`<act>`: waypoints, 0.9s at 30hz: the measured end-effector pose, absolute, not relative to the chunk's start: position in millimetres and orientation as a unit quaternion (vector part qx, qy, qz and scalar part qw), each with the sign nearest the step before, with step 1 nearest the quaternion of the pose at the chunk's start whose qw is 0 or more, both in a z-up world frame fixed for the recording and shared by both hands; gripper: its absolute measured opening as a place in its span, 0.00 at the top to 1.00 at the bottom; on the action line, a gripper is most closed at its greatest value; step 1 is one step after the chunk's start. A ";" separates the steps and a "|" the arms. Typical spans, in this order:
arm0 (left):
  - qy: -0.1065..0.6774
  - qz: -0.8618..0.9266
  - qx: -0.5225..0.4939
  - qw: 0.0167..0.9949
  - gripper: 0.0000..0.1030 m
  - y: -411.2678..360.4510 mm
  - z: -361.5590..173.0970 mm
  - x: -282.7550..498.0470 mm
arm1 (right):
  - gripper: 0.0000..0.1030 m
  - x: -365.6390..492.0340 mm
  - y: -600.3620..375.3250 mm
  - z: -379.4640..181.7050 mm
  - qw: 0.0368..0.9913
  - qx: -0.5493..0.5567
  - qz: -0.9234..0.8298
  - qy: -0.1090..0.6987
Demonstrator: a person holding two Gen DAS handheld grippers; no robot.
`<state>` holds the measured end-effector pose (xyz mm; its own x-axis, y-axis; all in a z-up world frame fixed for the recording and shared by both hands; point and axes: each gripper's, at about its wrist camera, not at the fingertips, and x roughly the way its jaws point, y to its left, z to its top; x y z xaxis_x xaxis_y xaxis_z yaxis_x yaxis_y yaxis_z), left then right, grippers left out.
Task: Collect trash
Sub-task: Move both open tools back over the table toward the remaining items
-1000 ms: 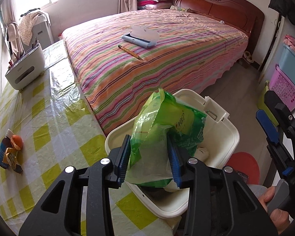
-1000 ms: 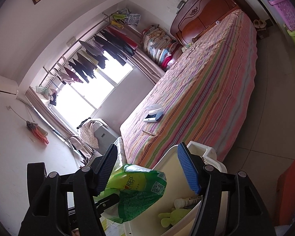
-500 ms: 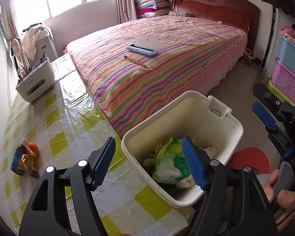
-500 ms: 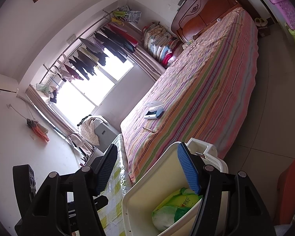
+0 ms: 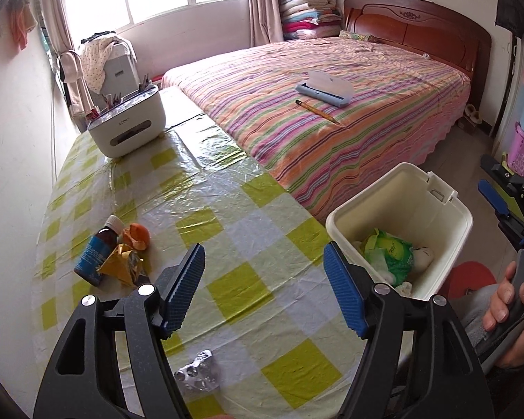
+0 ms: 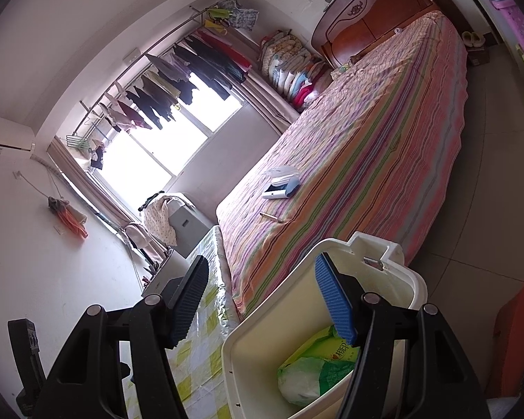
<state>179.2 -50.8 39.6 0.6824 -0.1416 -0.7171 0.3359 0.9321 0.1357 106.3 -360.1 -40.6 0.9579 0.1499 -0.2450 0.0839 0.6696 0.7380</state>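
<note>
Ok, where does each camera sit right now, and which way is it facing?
Left wrist: on the left gripper, angled down over the checked table toward the bed; the hand holding the right gripper shows at the right edge.
Right wrist: on the right gripper, tilted, above the bin, facing window and bed.
Shared: bin, green bag, bed, table.

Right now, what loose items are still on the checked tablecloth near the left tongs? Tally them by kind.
Brown medicine bottle: 1
Orange fruit: 1
Gold crumpled wrapper: 1
Empty blister pack: 1
Total: 4
</note>
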 end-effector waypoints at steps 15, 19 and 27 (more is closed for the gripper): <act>0.396 -0.046 0.030 0.917 0.32 58.1 38.1 209.3 | 0.40 123.6 -315.3 -32.0 0.912 0.369 0.054 0.172; 0.401 -0.040 0.028 0.915 0.30 70.7 32.2 206.4 | 0.40 127.5 -303.8 -31.4 0.913 0.360 0.063 0.182; 0.412 -0.027 0.020 0.910 0.29 96.2 20.8 201.8 | 0.35 131.0 -286.0 -29.2 0.914 0.349 0.076 0.190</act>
